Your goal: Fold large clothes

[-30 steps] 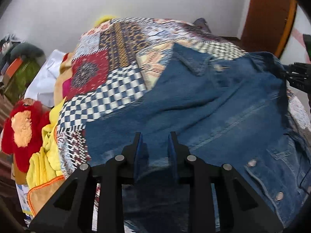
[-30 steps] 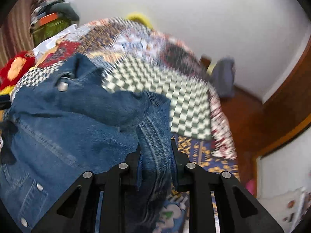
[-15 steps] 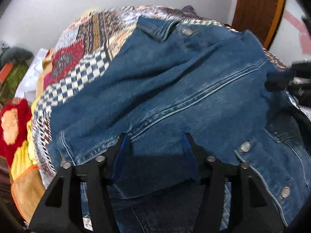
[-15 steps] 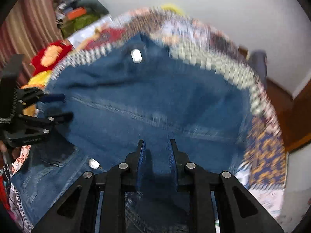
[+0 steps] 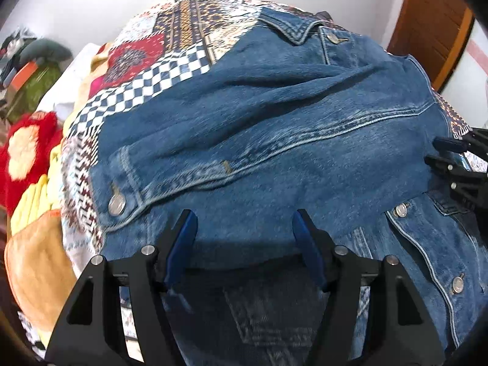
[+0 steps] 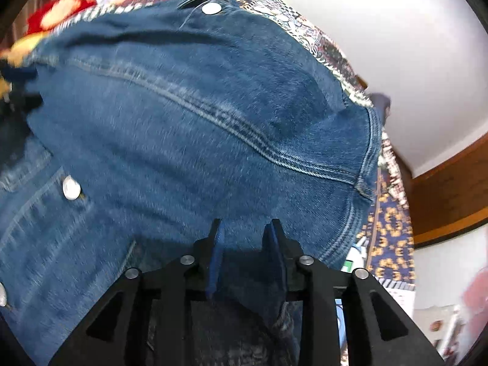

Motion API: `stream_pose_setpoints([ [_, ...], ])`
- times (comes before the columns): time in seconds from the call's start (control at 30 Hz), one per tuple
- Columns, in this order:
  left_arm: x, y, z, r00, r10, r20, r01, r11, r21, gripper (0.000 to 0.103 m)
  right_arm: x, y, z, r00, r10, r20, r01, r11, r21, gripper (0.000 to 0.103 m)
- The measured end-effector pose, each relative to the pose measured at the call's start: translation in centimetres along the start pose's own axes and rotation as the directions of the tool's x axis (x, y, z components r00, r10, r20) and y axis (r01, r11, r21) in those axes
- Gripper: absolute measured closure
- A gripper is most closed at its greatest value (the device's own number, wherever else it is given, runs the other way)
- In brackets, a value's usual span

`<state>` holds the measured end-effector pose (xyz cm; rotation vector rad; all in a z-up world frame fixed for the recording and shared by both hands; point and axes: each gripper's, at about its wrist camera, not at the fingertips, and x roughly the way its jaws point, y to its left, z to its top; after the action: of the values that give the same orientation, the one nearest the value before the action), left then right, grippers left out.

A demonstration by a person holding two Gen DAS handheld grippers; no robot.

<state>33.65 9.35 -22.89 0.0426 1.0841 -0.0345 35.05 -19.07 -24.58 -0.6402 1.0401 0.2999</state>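
A blue denim jacket with metal buttons lies on a patchwork bedspread, its upper part folded over the lower part. My left gripper is open, jaws wide apart just above the folded denim edge. My right gripper hangs over the same jacket with its jaws parted and nothing between the pads; it also shows at the right edge of the left wrist view.
A red and cream plush toy and yellow and orange cloths lie left of the bed. A green bag sits against the white wall. A wooden door stands at the back right.
Both grippers carried the jacket's edge forward and laid it down over the lower part. The left jaws opened wide; the right jaws parted and let go of the denim.
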Motion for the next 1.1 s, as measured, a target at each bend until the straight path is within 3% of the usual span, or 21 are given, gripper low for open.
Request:
stream_pose_setpoints([
  [0.1, -1.4, 0.8, -0.5, 1.000, 0.020, -0.003, -0.020, 1.000, -0.020, 0.037, -0.6, -0.3, -0.6, 0.998, -0.043, -0.042, 0.043, 0.999, 0.003, 0.066],
  [0.27, -4.7, 3.3, -1.3, 0.999, 0.036, 0.029, -0.033, 0.996, -0.077, 0.037, -3.7, -2.9, -2.2, 0.997, 0.068, -0.040, -0.062, 0.988, 0.140, 0.066],
  [0.47, -8.0, 6.5, -4.3, 0.999, 0.024, 0.028, -0.019, 0.989, -0.150, 0.037, -9.3, -6.3, -6.9, 0.970, 0.241, 0.036, -0.240, 0.922, 0.305, 0.066],
  [0.6, -9.1, 8.1, -8.1, 0.999, 0.039, 0.018, -0.035, 0.982, -0.188, 0.037, -11.0, -7.4, -11.4, 0.941, 0.328, 0.085, -0.333, 0.846, 0.416, 0.066],
  [0.67, -9.0, 8.5, -9.7, 1.000, 0.016, 0.000, -0.016, 0.977, -0.213, 0.037, -10.4, -7.0, -13.9, 0.944, 0.328, 0.040, -0.311, 0.841, 0.443, 0.066],
  [0.73, -8.9, 8.8, -11.5, 1.000, -0.014, -0.025, 0.008, 0.970, -0.242, 0.037, -9.0, -5.9, -15.9, 0.962, 0.270, -0.051, -0.224, 0.877, 0.424, 0.066],
  [0.8, -8.9, 8.9, -12.9, 0.999, -0.032, -0.038, 0.021, 0.965, -0.262, 0.037, -7.9, -5.5, -17.6, 0.961, 0.259, -0.099, -0.194, 0.884, 0.426, 0.060],
  [0.83, -9.0, 9.0, -13.7, 0.998, -0.043, -0.045, 0.029, 0.962, -0.271, 0.037, -7.8, -5.5, -18.6, 0.962, 0.262, -0.077, -0.201, 0.872, 0.447, 0.057],
  [0.9, -9.1, 8.9, -14.7, 0.997, -0.054, -0.060, 0.035, 0.959, -0.280, 0.037, -8.1, -5.7, -19.3, 0.970, 0.234, -0.066, -0.177, 0.865, 0.469, 0.036],
  [0.93, -9.2, 8.8, -15.2, 0.996, -0.059, -0.066, 0.038, 0.958, -0.284, 0.037, -8.3, -5.8, -19.7, 0.976, 0.208, -0.071, -0.150, 0.867, 0.476, 0.031],
  [1.1, -9.8, 8.1, -16.9, 0.983, -0.170, -0.075, 0.136, 0.931, -0.339, 0.037, -9.4, -6.1, -21.1, 0.973, 0.226, -0.044, -0.173, 0.845, 0.505, 0.028],
])
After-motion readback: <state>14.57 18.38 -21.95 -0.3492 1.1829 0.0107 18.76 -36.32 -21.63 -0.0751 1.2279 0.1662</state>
